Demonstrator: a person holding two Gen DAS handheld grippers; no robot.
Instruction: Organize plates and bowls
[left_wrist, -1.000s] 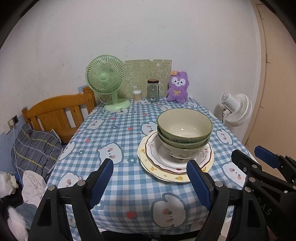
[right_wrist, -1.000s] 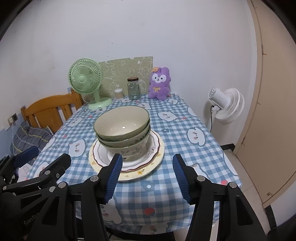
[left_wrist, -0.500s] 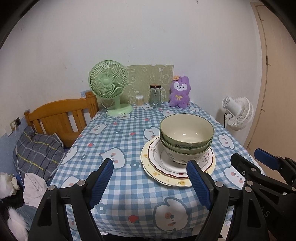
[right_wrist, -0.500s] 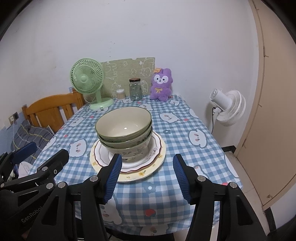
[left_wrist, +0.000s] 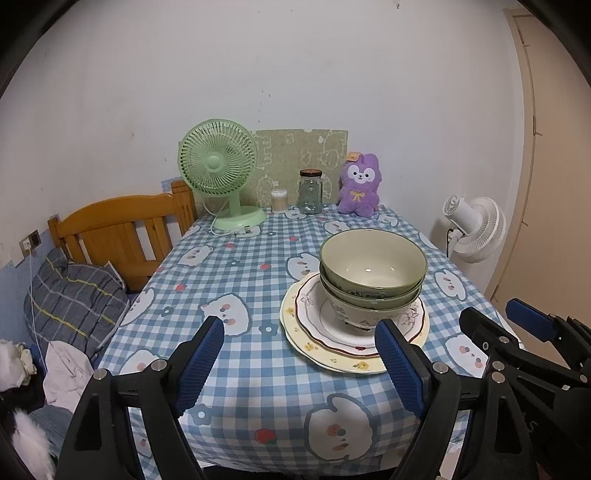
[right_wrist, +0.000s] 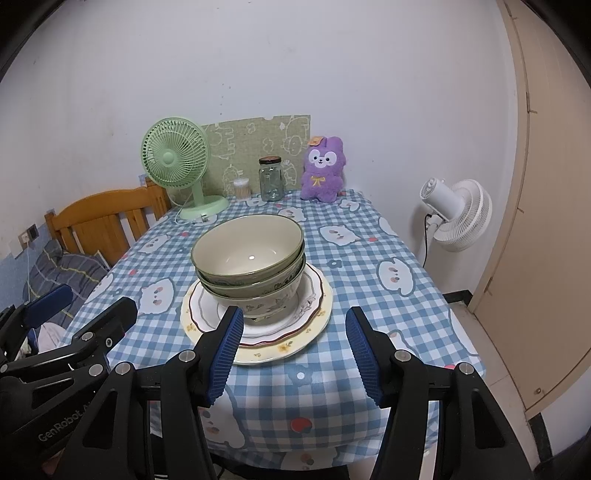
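Three nested green-rimmed bowls (left_wrist: 373, 266) (right_wrist: 247, 251) stand on two stacked scalloped plates (left_wrist: 306, 332) (right_wrist: 317, 306) on the checked table (left_wrist: 240, 266). My left gripper (left_wrist: 299, 332) hovers at the table's near edge, left of the stack. Its jaws are opening, with nothing between them. My right gripper (right_wrist: 295, 317) is open in front of the stack with its left finger (right_wrist: 229, 343) overlapping the plates' near rim in the picture. No pad touches the dishes. Each gripper also shows at the edge of the other's view.
At the far edge stand a green desk fan (left_wrist: 218, 177), a glass jar (left_wrist: 310, 192), a swab pot (left_wrist: 279, 199) and a purple plush (left_wrist: 360, 188). A wooden bed frame (left_wrist: 118, 229) lies left and a white fan (right_wrist: 458, 214) right, by a door.
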